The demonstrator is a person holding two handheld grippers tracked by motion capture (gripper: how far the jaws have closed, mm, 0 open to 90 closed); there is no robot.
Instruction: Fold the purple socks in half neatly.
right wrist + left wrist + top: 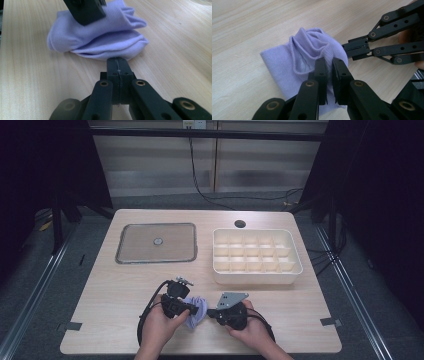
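A bunched lilac sock (294,62) lies on the wooden table (115,290) near its front edge, between the two grippers. The left gripper (329,65) pinches the sock's ribbed cuff, its jaws nearly together on the fabric. The right gripper (117,62) has its jaws fully closed with nothing between them, tips just touching the sock's edge. Behind stand a divided cream organizer tray (295,255) and a flat grey lid (135,245).
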